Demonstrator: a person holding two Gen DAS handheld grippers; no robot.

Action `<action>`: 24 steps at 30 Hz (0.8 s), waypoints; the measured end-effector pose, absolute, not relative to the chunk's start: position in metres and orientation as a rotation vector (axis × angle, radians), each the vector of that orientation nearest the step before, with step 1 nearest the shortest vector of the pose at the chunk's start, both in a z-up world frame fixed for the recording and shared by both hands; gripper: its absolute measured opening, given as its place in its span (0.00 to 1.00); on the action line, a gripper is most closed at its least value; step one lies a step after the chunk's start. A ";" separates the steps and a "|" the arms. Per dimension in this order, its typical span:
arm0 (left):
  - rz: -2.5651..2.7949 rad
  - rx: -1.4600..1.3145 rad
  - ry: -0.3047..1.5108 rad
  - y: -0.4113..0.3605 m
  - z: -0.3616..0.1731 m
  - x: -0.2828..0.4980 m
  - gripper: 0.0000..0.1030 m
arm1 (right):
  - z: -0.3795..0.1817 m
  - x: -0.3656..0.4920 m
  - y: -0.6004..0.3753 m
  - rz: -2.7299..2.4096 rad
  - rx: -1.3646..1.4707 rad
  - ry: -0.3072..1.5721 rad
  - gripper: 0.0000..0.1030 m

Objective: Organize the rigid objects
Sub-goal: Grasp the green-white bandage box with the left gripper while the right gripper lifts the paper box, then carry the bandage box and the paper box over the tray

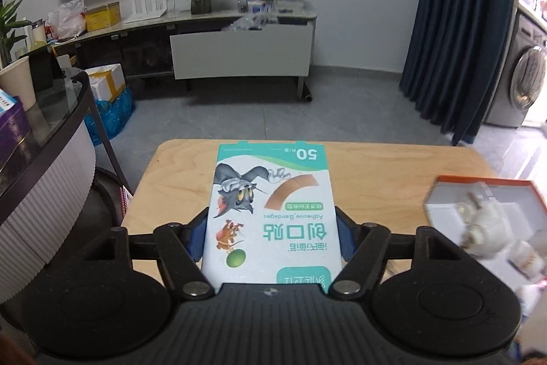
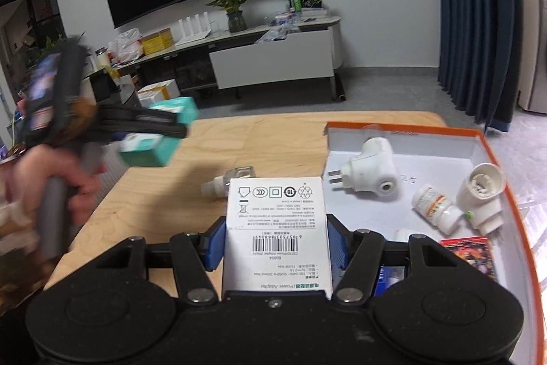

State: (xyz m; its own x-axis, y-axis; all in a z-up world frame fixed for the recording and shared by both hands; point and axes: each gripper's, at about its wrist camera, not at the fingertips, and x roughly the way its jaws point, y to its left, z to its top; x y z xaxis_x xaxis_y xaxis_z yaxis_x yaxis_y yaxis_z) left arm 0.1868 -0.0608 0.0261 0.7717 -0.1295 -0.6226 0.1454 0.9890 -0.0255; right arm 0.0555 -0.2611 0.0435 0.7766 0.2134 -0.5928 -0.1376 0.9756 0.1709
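Both grippers loaded. Left gripper [image 1: 271, 236] clamped on bandage box [image 1: 271, 211]: blue pads [image 1: 345, 236] pressed flat to its two long sides, long axis running straight out from the jaws toward 12 o'clock, printed face up. Same box seen blurred in the right wrist view at 9 o'clock [image 2: 155, 142], lifted clear of the wooden table [image 2: 273, 139].

Right gripper [image 2: 275, 247] clamped on white adapter box [image 2: 277, 228], barcode face up, long axis likewise toward 12 o'clock, pads on the long sides.

Deciding relation: orange-rimmed tray [image 2: 403, 127] lies at 2 to 3 o'clock of the right jaws, just beside them; from the left jaws at 3 o'clock, further off. Right hand judged nearer, likely first to deposit.

Tray contents: white plug adapter [image 2: 367, 173], lamp socket [image 2: 482, 194], small white bottle [image 2: 434, 207], red card [image 2: 471, 257]. Free tray floor at its near-left corner, by the plug.

Still loose on table at 11 o'clock of the right jaws: small white-and-metal fitting [image 2: 229, 182], partly hidden behind the adapter box.

Materials: both boxes thin glossy cardboard, rectangular, flat-sided, probably crushable if squeezed harder. Tray stiff card, low walls. Plug and socket hard smooth plastic, rounded, prone to rolling.
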 end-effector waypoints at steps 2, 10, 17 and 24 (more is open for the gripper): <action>-0.174 0.014 0.662 -0.065 0.034 0.163 0.69 | 0.048 0.050 -0.267 0.167 0.125 0.644 0.69; -0.328 -0.020 0.675 -0.113 0.037 0.098 0.69 | 0.067 0.016 -0.310 0.033 0.144 0.586 0.69; -0.414 -0.014 0.666 -0.152 0.035 0.076 0.69 | 0.077 -0.011 -0.352 -0.081 0.174 0.541 0.69; -0.477 -0.005 0.669 -0.178 0.028 0.069 0.69 | 0.078 -0.026 -0.369 -0.123 0.198 0.524 0.69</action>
